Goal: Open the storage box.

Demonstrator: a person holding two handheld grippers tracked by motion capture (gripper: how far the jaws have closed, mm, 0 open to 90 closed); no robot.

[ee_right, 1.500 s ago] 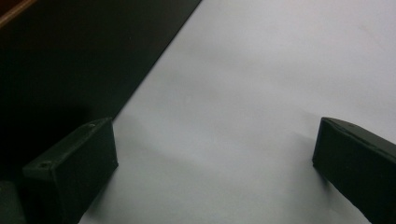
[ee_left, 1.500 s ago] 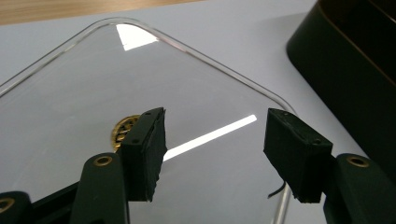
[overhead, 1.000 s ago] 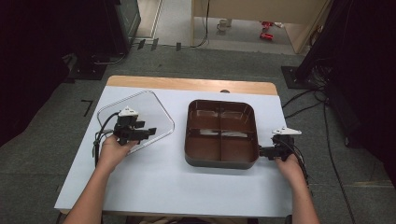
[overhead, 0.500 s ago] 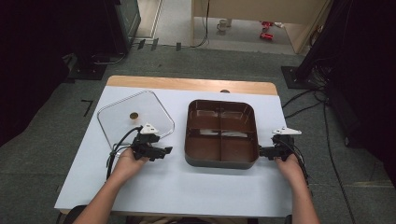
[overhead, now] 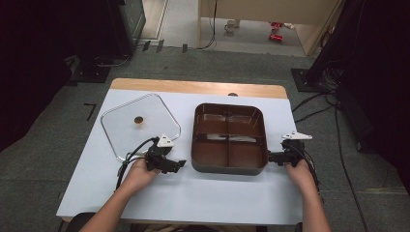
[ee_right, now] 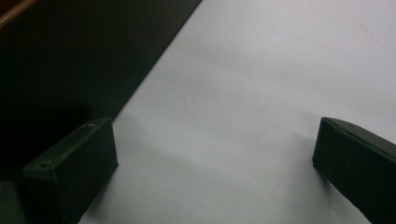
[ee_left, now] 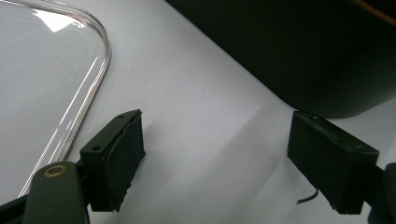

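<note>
A brown tray (overhead: 229, 166) with four compartments sits mid-table. A clear glass lid (overhead: 126, 140) with a small brown knob lies flat to its left. My left gripper (overhead: 181, 164) rests low between the lid's near corner and the tray's left wall, pointing at the tray. In the left gripper view its jaws (ee_left: 215, 154) have just been opening and stand open over bare table, with the lid's rim (ee_left: 95, 79) on the left and the tray's dark wall (ee_left: 303, 51) ahead. My right gripper (overhead: 271, 157) is open beside the tray's right near corner, its jaws (ee_right: 215, 158) over bare table next to the tray wall (ee_right: 70, 60).
The white tabletop (overhead: 212, 193) has a wooden strip (overhead: 193, 87) along its far edge. Cables trail from both grippers. Dark equipment and cables stand on the floor around the table.
My left gripper has moved off the lid's near edge, toward the tray and lower to the table. The lid lies flat where it was. The right gripper has not moved.
</note>
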